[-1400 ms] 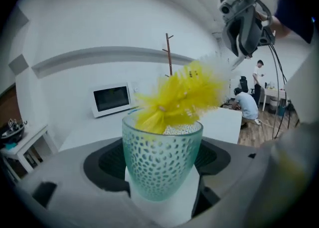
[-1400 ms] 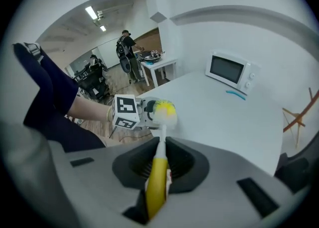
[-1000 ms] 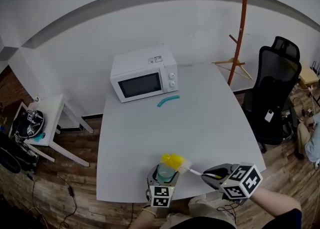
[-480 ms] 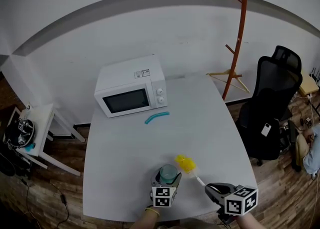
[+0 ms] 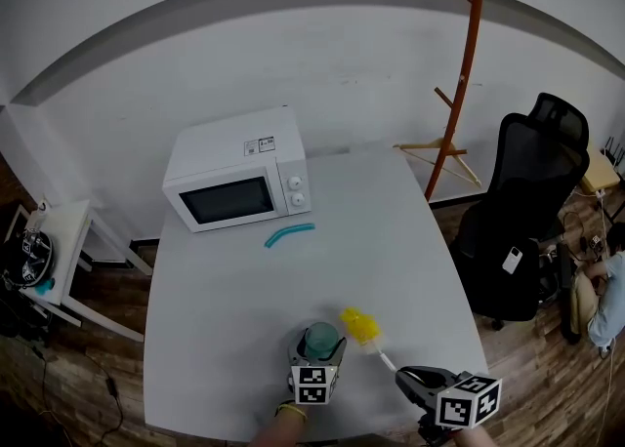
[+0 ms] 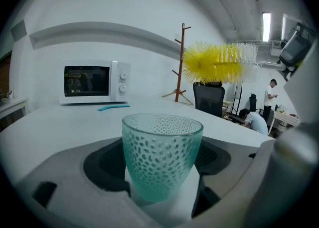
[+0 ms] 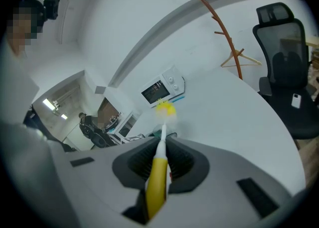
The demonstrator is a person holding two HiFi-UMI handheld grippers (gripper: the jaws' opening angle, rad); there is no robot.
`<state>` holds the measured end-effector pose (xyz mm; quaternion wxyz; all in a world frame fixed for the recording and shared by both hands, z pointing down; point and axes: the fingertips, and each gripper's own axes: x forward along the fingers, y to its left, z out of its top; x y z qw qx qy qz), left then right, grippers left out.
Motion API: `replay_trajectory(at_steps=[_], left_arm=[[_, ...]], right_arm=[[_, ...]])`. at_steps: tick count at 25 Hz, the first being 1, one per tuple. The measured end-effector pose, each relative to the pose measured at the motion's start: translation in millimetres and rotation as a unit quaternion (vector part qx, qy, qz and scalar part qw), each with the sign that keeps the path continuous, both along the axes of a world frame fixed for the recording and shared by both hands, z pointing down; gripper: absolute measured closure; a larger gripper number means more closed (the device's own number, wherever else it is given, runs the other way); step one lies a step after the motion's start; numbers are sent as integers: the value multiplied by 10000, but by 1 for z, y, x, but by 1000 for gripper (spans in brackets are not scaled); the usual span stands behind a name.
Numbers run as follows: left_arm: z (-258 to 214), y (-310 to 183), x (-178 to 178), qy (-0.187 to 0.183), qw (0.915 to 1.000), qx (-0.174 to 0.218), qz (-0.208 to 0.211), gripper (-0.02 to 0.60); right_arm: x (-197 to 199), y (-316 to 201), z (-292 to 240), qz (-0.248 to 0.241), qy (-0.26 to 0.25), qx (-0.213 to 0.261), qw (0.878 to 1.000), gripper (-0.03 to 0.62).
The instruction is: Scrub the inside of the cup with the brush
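A teal dimpled glass cup (image 6: 162,155) stands upright between the jaws of my left gripper (image 5: 314,362), which is shut on it near the table's front edge; the cup (image 5: 322,340) shows from above in the head view. My right gripper (image 5: 418,385) is shut on the yellow handle of a bottle brush (image 7: 158,174). The brush's yellow and white bristle head (image 5: 358,326) hangs just right of the cup's rim, outside the cup. In the left gripper view the bristle head (image 6: 219,63) floats above and to the right of the cup.
A white microwave (image 5: 234,182) stands at the back left of the white table (image 5: 391,230), with a curved teal strip (image 5: 288,233) lying in front of it. A black office chair (image 5: 518,221) and a wooden coat stand (image 5: 459,84) are to the right. A small side table (image 5: 59,240) is at left.
The brush head has come out of the cup's mouth and moved to the right of the rim. The head view has shifted, so everything sits more to the left.
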<state>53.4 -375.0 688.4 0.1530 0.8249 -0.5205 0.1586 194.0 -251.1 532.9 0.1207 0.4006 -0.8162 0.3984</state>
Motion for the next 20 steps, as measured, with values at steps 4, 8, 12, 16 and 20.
replay_trajectory(at_steps=[4,8,12,16,20], left_arm=[[1,1,2,5,10000,36,-60,185],[3,4,0,62,9998,-117,-162,183],[4,7,-2,109,9997,-143,-181,169],[3,7,-4,97,9997,-192,-150,163],[2,11,-12,30,9997,-197,-170,163]], right_arm=[[3,-2,0,16,-171,-78,9998,545],[-1,0,-1,-3,-275,-118,9996,545],[-7,4,-4,-38,-327,-106,9994,545],[-11,11,-5,-61,-342,-137,9993,546],[-17,22,-6,-104,-321,-119,9994,545]])
